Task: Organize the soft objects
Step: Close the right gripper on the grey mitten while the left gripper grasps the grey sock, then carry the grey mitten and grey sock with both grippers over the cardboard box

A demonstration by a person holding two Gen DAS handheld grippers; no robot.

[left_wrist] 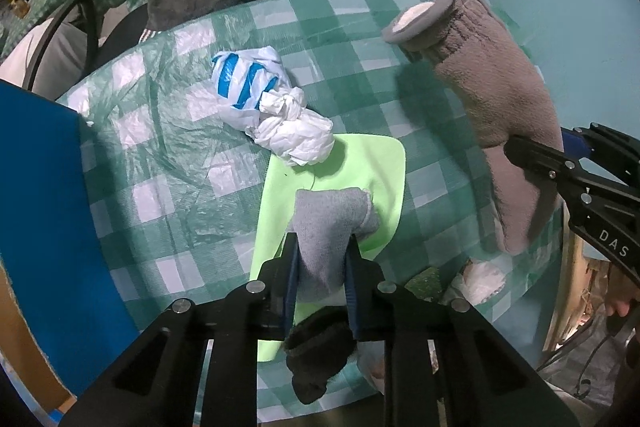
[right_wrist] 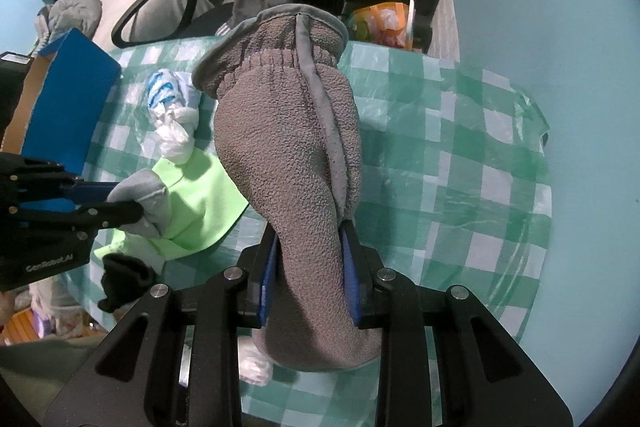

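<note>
Jaws of the left gripper (left_wrist: 322,259) were clamped on a light grey sock (left_wrist: 328,227), held over a green cloth (left_wrist: 376,163) on the checked counter (left_wrist: 180,187). Those of the right gripper (right_wrist: 312,267) pinched a grey fleece mitten (right_wrist: 280,131), hanging cuff-down above the counter. A knotted plastic bag (left_wrist: 264,99) lay beside the cloth, touching its edge, and a dark sock (left_wrist: 316,355) lay near the counter's edge.

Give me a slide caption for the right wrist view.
Right gripper lifts a grey fleece mitten above the green checked tablecloth.
</note>
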